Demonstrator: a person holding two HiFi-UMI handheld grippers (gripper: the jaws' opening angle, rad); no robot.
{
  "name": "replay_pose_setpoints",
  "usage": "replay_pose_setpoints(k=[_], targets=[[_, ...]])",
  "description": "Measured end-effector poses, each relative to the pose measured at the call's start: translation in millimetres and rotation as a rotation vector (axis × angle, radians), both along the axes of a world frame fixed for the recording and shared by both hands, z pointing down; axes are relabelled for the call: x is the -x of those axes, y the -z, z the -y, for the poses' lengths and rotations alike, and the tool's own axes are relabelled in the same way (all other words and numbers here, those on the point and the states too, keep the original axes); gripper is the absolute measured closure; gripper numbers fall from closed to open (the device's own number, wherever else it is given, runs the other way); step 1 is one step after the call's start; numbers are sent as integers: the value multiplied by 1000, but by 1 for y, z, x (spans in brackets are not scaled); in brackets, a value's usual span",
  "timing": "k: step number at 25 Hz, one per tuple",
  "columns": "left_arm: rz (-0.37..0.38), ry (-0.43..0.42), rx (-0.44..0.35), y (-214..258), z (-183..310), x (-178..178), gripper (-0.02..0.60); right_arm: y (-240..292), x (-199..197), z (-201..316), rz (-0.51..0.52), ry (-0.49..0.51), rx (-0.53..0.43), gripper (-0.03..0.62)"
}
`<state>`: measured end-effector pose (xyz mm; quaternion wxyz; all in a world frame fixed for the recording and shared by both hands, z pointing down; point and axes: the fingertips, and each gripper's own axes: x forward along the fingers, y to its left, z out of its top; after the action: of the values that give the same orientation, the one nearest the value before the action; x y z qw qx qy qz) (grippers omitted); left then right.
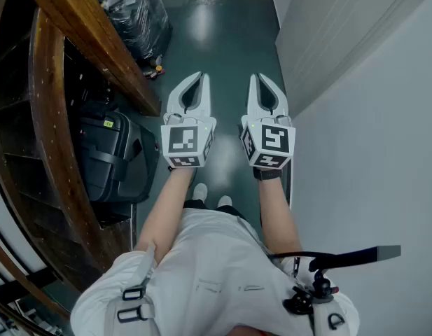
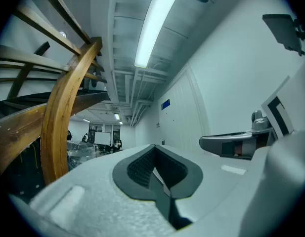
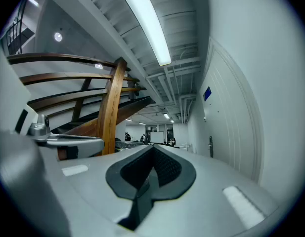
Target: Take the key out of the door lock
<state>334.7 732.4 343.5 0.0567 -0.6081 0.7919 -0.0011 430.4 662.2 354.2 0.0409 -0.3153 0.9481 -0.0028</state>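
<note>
two claws, the left claw [image 1: 196,78] and the right claw [image 1: 262,80], are clenched on nothing above the floor [image 1: 223,33]. the key is too small to see; i think its lock is on the door [image 3: 230,127] ahead at right. walk closer first, then loosen one claw.
</note>
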Motion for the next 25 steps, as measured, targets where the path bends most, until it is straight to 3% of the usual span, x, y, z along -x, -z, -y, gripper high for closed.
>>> replay_pose_setpoints(k=[6,10,17,25], targets=[[-47,48,28,-11,11,44,586,-13,35,16,-5,21,23,592],[-53,69,18,-14,26,88,586,-14,81,30,-2,38,14,592],[-76,-3,-100,8,72,171,582,0,179,76,-28,33,-35,592],[-108,-12,-68,-4,139,246,581,-10,243,139,-77,9,-30,592]])
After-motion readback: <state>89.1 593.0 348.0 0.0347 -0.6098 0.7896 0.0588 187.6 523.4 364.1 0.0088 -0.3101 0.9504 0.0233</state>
